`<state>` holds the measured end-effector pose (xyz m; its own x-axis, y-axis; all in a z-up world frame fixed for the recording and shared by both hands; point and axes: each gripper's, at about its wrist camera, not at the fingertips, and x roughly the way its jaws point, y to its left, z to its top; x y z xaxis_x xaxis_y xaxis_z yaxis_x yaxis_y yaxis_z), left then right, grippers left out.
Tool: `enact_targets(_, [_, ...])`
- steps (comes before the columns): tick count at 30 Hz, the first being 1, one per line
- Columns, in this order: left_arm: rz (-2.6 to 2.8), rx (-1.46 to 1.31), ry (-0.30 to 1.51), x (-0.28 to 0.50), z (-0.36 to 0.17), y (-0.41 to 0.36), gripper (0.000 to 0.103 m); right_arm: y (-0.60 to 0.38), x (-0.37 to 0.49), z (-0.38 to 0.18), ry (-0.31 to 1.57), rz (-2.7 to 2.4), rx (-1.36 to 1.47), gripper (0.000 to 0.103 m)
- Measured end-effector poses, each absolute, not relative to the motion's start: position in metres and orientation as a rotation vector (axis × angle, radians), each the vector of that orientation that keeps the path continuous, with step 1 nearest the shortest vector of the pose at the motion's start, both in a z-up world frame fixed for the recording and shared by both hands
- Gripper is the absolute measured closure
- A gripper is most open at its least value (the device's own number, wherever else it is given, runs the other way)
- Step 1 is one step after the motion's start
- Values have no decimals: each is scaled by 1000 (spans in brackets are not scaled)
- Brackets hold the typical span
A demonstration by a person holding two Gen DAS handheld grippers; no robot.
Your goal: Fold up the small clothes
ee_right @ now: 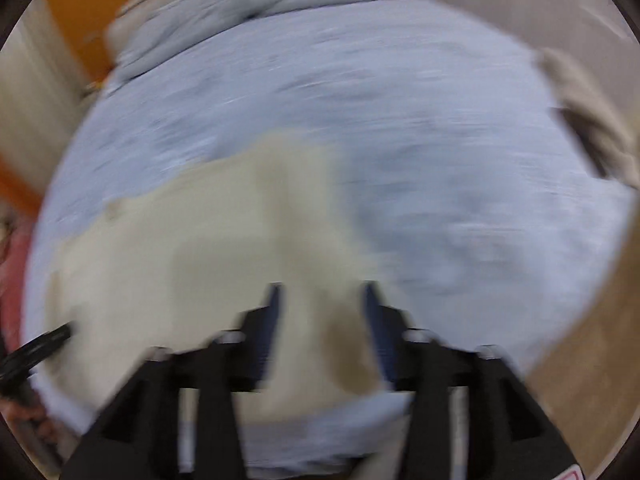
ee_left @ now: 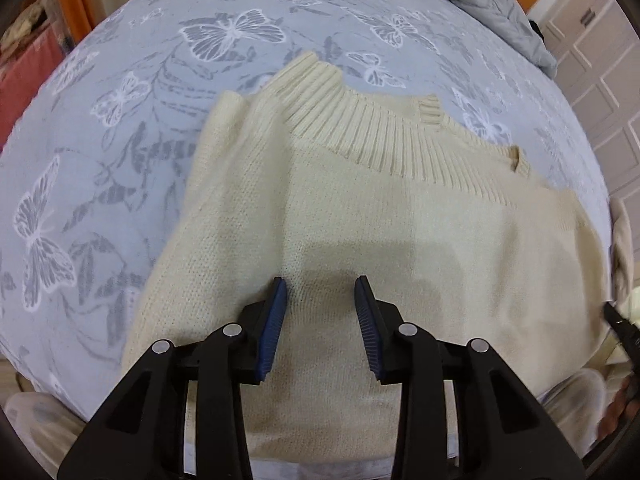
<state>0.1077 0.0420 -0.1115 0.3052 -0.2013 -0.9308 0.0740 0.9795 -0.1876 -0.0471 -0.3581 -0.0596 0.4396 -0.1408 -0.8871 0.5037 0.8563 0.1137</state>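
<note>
We see a cream knit sweater (ee_left: 400,216) lying partly folded on a pale blue butterfly-print bedspread (ee_left: 120,128), its ribbed hem (ee_left: 376,128) turned toward the far side. Our left gripper (ee_left: 321,284) hangs over the knit, blue pads spread, gripping nothing. Our right gripper (ee_right: 320,292), badly blurred, is likewise parted above the sweater's edge. A grey quilted blanket (ee_left: 492,4) sits beyond

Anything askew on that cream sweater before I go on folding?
The cream sweater lies crooked on the butterfly bedspread: its ribbed hem band runs diagonally and one cuff pokes out behind it. Both grippers, left and right, are open above it.
</note>
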Motion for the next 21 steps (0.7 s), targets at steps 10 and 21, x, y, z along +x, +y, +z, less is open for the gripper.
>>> enact_targets(10, [-165,-119,1283,111,-113,42,68,-360,-64,-42,1022,-212,603,92])
enact_targets(21, [-163,-136,1325,114,-117,44,66,-360,-52,-57,1121,-352,429,72])
